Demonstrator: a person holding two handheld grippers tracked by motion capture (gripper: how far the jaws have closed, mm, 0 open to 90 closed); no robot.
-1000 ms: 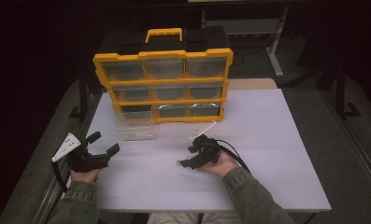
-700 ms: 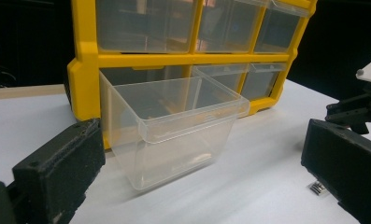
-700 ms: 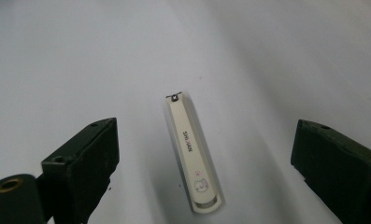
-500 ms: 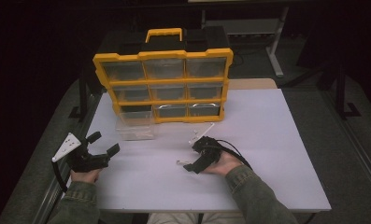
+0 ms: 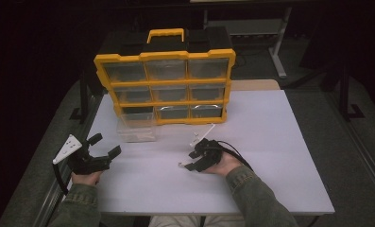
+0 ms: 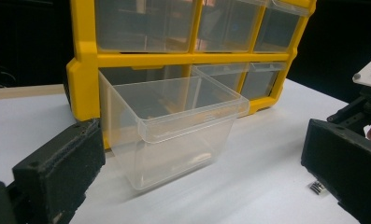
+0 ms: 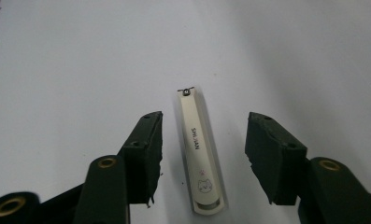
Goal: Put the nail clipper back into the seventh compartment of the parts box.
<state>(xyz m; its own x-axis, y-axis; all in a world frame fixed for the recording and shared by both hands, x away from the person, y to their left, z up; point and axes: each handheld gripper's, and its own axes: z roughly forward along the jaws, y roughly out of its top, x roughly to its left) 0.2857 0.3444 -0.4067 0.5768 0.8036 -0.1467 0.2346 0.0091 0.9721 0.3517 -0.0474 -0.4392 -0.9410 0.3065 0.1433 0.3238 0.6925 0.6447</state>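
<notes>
Grippers first, from the high view: the left gripper (image 5: 101, 152) is sitting near the table's (image 5: 270, 142) left edge with its jaws spread wide and nothing in them, pointing toward the clear drawer (image 5: 135, 127) that's pulled out of the yellow organizer (image 5: 165, 87) and parked on the white tabletop just in front of the empty bottom-left slot. The right gripper (image 5: 187, 161) is hovering low over the middle of the table, tilted down at something small.

Left gripper view is showing that clear drawer (image 6: 174, 130) close up: thin see-through plastic, boxy with a lipped rim, looking empty. Its jaws are standing far apart on both sides of the frame, not touching it. A tiny metal bit (image 6: 317, 187) is lying on the table by the right jaw, too small to tell what it is.

Right gripper view is where the action is. A nail clipper (image 7: 199, 151) is lying flat on the table between the jaws, white top plate with a little cat print, metal underneath. The jaws have just been closing in and are sitting about half open, a gap on each side, so no grip yet. I'm guessing it's light, stiff and kinda slick, and flat enough to skate away. Squeezing the long edges mid-body looks like the safest hold.
</notes>
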